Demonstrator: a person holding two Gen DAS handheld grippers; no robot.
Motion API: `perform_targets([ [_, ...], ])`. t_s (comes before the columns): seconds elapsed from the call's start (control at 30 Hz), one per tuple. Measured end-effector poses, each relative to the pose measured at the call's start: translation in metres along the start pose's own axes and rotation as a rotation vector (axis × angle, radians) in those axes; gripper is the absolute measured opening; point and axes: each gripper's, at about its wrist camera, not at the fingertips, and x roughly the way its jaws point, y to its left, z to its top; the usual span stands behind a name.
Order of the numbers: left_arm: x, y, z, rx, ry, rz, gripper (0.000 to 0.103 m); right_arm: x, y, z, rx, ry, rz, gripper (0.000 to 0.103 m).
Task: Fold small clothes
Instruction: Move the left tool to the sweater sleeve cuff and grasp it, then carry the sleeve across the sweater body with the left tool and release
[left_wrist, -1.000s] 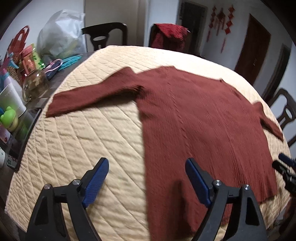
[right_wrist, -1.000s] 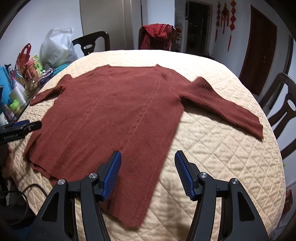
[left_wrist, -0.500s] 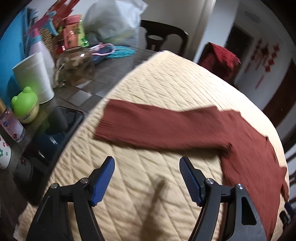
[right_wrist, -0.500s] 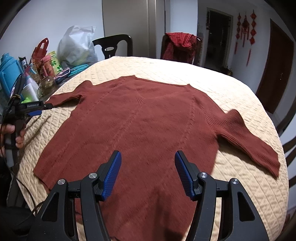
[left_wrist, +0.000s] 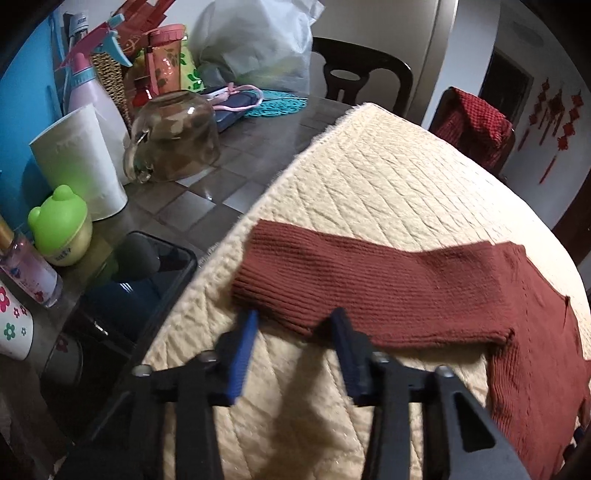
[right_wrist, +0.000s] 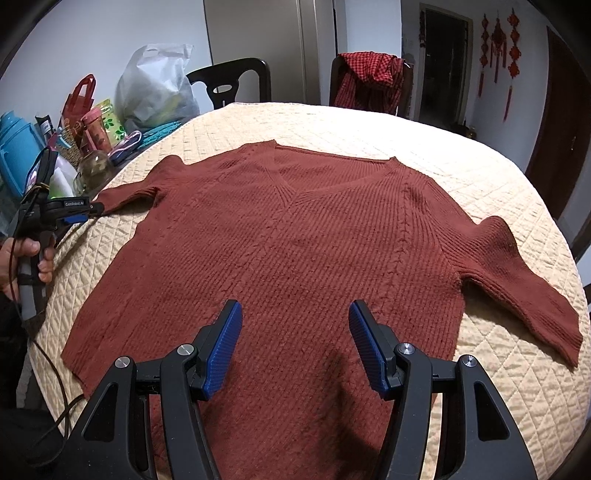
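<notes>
The rust-red sweater (right_wrist: 295, 251) lies flat and face up on a cream quilted cover (right_wrist: 480, 177), its 2 sleeves spread out to either side and its V-neck at the far edge.

The left gripper (left_wrist: 291, 332) is spread open, its 2 blue pads just in front of the cuff of the left sleeve (left_wrist: 369, 291). The cuff edge lies straight ahead, between the fingertips, and whether the pads touch it cannot be told. In the right wrist view this gripper (right_wrist: 86, 214) sits at the tip of that same sleeve, held by a hand (right_wrist: 26, 258).

The right gripper (right_wrist: 295, 332) is also open and holds nothing. It hangs over the lower middle of the sweater, with the knit filling the space ahead of it and the right sleeve (right_wrist: 517, 288) off to its right.

Left of the left gripper stand a paper roll (left_wrist: 79, 162), a green frog-shaped jar (left_wrist: 61, 225) and an upturned glass pot (left_wrist: 173, 136).
</notes>
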Motion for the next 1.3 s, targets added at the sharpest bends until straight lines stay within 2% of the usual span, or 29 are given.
perform_targets([
  [0.13,0.000,-0.002,0.007,0.020,0.006,-0.016,0.010,-0.002,-0.003,-0.002,0.007,-0.006,0.012,0.060],
  [0.23,-0.010,-0.012,0.011,0.067,-0.023,-0.032,0.010,-0.006,-0.005,-0.004,0.012,-0.010,0.024,0.060],
  [0.37,-0.037,-0.036,0.019,0.135,-0.085,-0.101,0.010,-0.009,-0.007,-0.006,0.017,-0.019,0.027,0.060],
  [0.63,-0.086,-0.132,0.026,0.320,-0.160,-0.328,0.010,-0.017,-0.012,-0.007,0.034,-0.039,0.029,0.060],
  [0.83,-0.088,-0.212,0.003,0.443,-0.126,-0.498,0.010,-0.021,-0.022,-0.009,0.060,-0.041,0.011,0.060],
  [1.0,-0.060,-0.259,-0.028,0.525,0.008,-0.599,0.012,-0.024,-0.034,-0.010,0.095,-0.038,-0.003,0.060],
  [1.13,-0.050,-0.261,-0.041,0.551,0.068,-0.627,0.014,-0.024,-0.041,-0.007,0.123,-0.034,0.000,0.060],
  [1.2,-0.062,-0.251,-0.041,0.549,0.040,-0.638,0.022,-0.025,-0.042,-0.006,0.125,-0.035,0.003,0.060],
  [1.3,-0.074,-0.229,-0.029,0.524,-0.016,-0.629,0.026,-0.026,-0.044,0.003,0.133,-0.037,0.029,0.060],
])
